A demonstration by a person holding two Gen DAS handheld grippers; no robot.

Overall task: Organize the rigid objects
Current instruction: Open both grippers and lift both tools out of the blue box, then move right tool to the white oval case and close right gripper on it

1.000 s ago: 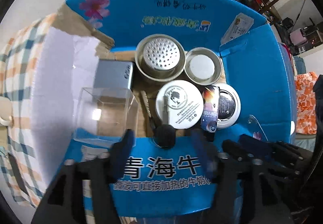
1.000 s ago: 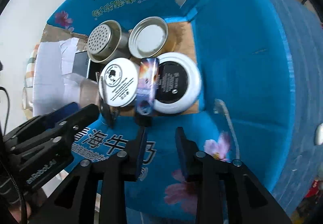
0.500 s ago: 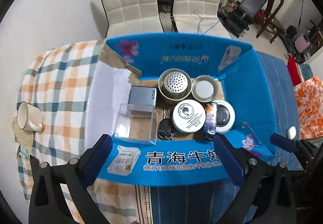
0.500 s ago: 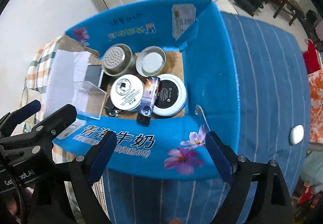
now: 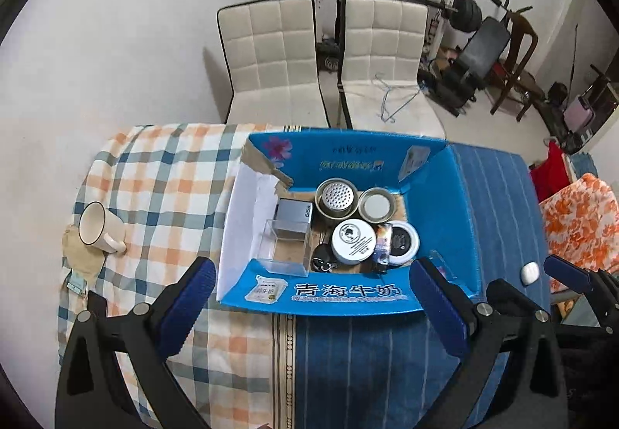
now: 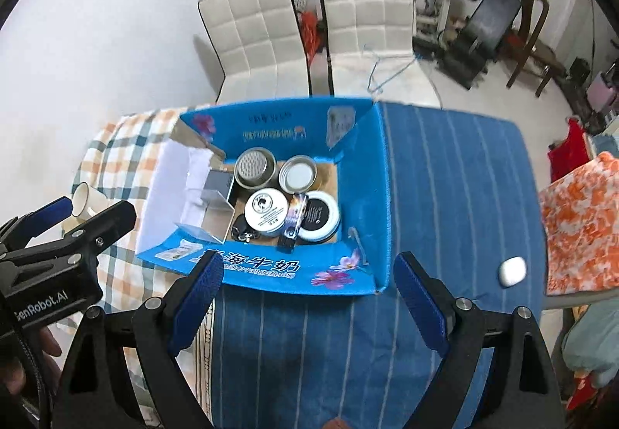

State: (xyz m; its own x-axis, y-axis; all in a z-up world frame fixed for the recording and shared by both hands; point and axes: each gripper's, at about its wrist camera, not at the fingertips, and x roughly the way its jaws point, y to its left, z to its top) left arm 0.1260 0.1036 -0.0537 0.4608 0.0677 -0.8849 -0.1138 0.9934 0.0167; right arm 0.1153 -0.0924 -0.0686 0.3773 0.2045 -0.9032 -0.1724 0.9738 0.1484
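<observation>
While both tools hang high above the surface, little seems left to sort. At far left a white mug [image 5: 96,229] lies tipped on the checked cloth, well apart from the blue box [image 5: 348,293]. The left gripper [image 5: 309,297] is spread wide and carries nothing. Inside the box the rigid objects sit packed close, likely to keep them from sliding: a clear case [image 5: 286,245] and grey box [image 5: 294,212] at left, then the perforated tin [image 5: 336,196], a key fob [image 5: 323,256], the white tin [image 5: 354,240] and a dark-lidded jar [image 5: 402,243]. The right gripper [image 6: 307,297] gapes equally, empty. A small white case [image 6: 511,270] rests alone on the striped cloth at right, probably the next pick.
</observation>
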